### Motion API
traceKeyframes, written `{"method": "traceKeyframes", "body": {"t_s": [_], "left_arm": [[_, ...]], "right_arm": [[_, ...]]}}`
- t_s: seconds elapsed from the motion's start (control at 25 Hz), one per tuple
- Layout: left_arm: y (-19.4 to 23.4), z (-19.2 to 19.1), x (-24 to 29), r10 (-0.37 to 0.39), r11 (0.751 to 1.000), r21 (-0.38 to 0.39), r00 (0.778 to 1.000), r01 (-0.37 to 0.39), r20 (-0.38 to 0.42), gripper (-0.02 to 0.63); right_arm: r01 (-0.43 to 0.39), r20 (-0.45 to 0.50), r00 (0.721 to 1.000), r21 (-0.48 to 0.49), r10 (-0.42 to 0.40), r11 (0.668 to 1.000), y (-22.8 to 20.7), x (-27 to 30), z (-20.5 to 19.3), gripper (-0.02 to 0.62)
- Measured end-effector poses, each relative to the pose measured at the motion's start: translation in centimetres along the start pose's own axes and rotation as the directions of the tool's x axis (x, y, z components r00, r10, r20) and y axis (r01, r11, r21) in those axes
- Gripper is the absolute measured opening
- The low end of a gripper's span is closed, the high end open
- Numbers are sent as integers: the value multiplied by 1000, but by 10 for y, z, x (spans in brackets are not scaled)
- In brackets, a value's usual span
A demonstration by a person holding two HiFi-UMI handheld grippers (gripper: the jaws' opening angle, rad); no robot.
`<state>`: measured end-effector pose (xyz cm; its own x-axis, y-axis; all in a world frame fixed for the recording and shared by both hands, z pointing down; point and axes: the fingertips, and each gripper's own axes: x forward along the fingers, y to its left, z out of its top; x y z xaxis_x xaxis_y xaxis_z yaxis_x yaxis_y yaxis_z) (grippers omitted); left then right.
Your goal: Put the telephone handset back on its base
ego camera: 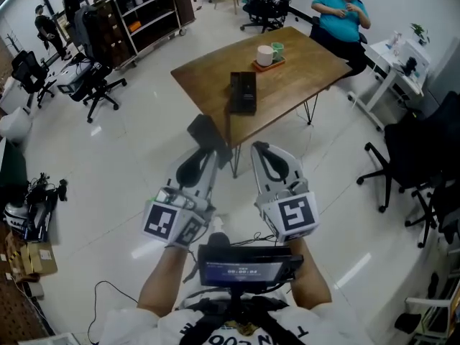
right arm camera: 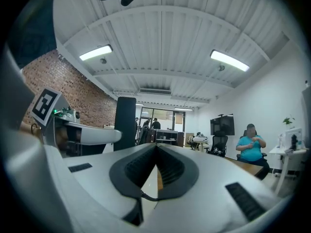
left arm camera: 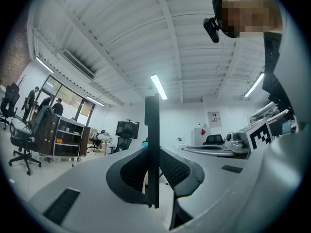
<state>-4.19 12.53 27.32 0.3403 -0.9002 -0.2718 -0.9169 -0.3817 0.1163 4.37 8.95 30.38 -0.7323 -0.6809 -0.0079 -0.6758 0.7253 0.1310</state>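
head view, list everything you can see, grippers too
table: one, brown wood, upper middle
telephone base: one, black, on the table towards its near edge
white mug: one, white, far part of the table
green mug: one, green, beside the white mug
seated person: one, teal top, behind the table
office chairs: several, black, round the room's edges
shelf unit: one, dark, upper left
desk: one, white, upper right
handset: one, dark, clamped in the left gripper
left gripper: one, white, shut on the handset
right gripper: one, white, jaws together, empty
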Motion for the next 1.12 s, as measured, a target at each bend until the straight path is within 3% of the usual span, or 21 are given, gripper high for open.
{"method": "traceKeyframes", "body": {"t_s": [0.68, 1.12], "left_arm": [[104, -41, 89, -61, 995, -85, 995, 55, -77, 61], [139, -43, 135, -168, 979, -128, 983, 158, -73, 63]], "right_arm": [[89, -68, 994, 24, -88, 996, -59, 121, -32, 0], [166, -80, 983, 2, -165, 986, -77, 168, -22, 0]]}}
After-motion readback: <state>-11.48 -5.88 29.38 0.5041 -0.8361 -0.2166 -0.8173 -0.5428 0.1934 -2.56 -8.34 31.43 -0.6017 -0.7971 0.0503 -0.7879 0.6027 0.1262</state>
